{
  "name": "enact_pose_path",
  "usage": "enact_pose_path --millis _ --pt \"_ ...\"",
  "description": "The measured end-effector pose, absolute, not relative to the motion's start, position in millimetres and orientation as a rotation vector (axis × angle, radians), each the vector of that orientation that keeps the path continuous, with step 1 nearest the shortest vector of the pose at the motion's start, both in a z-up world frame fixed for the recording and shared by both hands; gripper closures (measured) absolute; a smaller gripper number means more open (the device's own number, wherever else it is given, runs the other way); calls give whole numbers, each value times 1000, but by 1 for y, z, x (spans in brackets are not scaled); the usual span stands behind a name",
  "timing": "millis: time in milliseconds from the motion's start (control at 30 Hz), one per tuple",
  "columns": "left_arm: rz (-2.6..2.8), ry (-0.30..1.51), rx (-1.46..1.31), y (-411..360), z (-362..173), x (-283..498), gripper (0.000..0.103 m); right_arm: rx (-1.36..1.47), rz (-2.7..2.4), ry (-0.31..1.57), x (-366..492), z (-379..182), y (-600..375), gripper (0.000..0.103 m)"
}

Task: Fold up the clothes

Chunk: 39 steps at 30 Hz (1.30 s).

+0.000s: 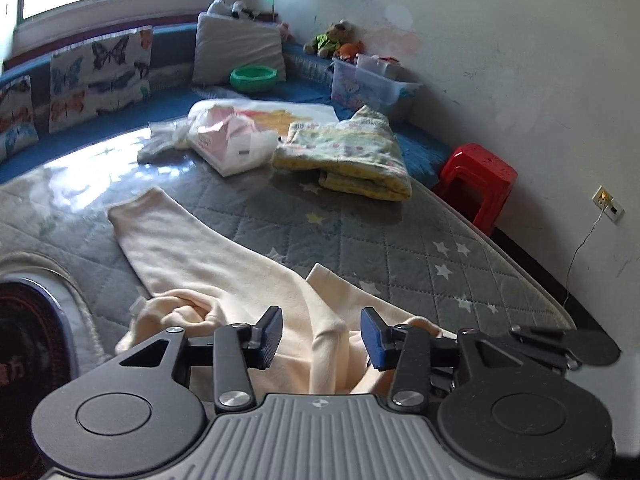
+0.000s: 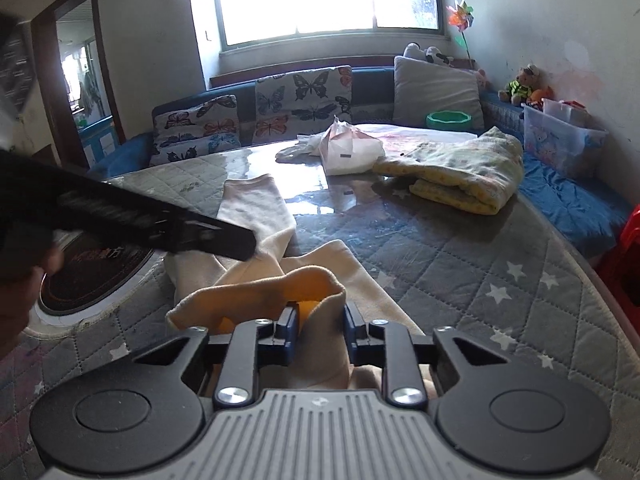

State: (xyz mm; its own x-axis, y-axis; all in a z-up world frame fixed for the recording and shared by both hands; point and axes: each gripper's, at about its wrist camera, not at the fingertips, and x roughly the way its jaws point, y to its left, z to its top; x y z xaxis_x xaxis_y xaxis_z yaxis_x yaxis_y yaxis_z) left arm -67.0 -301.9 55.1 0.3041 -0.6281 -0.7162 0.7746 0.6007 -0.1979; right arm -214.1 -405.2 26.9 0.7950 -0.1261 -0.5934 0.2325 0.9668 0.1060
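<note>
I have the cream trousers [image 1: 208, 256] spread across the grey quilted table cover [image 1: 420, 248], 1 leg stretched toward the far side, the waist end bunched near me. My left gripper [image 1: 320, 338] hangs over that bunched end with its jaws wide apart, holding nothing. My right gripper [image 2: 320, 330] is clamped on a raised fold of the same trousers. From the right wrist view, the left tool's dark body cuts across the trouser leg and hides part of it. Beyond the trousers sit a folded yellow-green blanket [image 1: 348, 156] and a white plastic bag [image 1: 232, 140], both well apart from the cloth. A red stool [image 1: 476, 180] stands beside the table's right edge.
</note>
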Motion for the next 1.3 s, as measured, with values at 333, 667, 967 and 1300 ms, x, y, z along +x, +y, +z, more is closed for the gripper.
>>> enact_pose_path --millis 333,667,967,1300 --pt "-935 874 217 -313 37 -63 94 119 -167 589 -224 32 -396 97" --pt "-947 758 160 -263 72 -75 95 81 -103 545 -243 50 -371 97" --pt "-919 695 114 -186 89 -91 96 1 5 538 -262 61 -334 98" --pt "-911 729 131 -104 69 -127 96 -66 231 627 -291 56 -285 92"
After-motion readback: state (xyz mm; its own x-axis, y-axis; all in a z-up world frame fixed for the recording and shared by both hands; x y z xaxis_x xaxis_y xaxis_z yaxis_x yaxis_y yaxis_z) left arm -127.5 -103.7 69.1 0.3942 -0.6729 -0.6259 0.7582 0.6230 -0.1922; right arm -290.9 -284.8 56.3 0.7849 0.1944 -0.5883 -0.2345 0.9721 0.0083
